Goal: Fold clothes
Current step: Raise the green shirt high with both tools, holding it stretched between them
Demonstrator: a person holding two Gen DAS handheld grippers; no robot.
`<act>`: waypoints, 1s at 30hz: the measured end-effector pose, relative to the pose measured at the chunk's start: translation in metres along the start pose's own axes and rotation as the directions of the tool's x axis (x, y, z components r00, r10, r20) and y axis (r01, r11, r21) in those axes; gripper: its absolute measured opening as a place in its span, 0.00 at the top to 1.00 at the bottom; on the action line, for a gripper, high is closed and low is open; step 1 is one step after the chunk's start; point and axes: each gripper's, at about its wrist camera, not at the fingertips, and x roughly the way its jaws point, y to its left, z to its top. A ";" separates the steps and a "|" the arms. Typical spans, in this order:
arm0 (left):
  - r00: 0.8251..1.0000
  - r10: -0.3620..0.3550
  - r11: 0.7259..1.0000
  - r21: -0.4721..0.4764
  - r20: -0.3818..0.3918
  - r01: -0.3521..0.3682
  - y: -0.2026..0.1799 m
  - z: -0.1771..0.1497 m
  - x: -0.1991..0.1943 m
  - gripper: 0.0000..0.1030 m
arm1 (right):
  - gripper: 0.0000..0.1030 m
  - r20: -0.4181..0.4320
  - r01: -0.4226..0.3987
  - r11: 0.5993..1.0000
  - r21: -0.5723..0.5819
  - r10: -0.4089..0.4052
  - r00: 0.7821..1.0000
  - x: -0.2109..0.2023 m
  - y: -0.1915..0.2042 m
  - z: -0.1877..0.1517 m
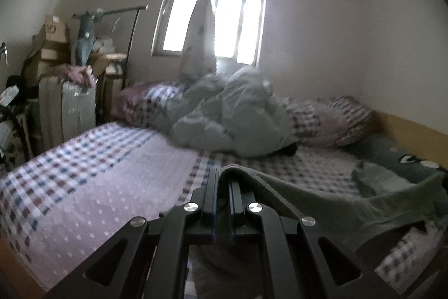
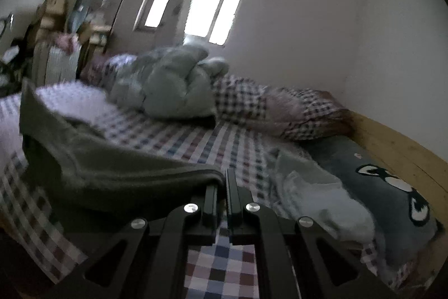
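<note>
Grey garment (image 1: 322, 201) stretched sideways between tools

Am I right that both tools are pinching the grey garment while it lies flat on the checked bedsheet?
Not quite: the grey garment is lifted above the checked bedsheet, sagging between the left tool and right tool, as the right wrist view shows. Both tools do pinch it.

your left gripper (image 1: 223, 181) is matte black, with two flat upright fingers (image 1: 212, 187) edged in blue ribbed pad. angled link arms carry triangular cut-outs and four round silver screw heads. your right gripper (image 2: 223, 184) is built the same: black links, silver screws, slim black fingers (image 2: 231, 187).
</note>
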 end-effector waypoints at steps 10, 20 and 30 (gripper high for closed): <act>0.973 -0.185 0.973 -0.117 0.135 0.201 -0.011 0.113 -0.083 0.95 | 0.97 0.190 0.020 0.996 0.089 -0.037 0.981 -0.075 -0.039 0.091; 0.935 -0.286 0.931 -0.169 0.210 0.323 -0.013 0.207 -0.158 0.96 | 0.97 0.288 -0.169 0.944 0.283 0.084 0.954 -0.143 -0.111 0.178; 0.897 -0.366 0.908 -0.116 0.248 0.402 -0.024 0.273 -0.229 0.95 | 0.97 0.469 -0.117 0.968 0.222 -0.001 0.883 -0.255 -0.139 0.239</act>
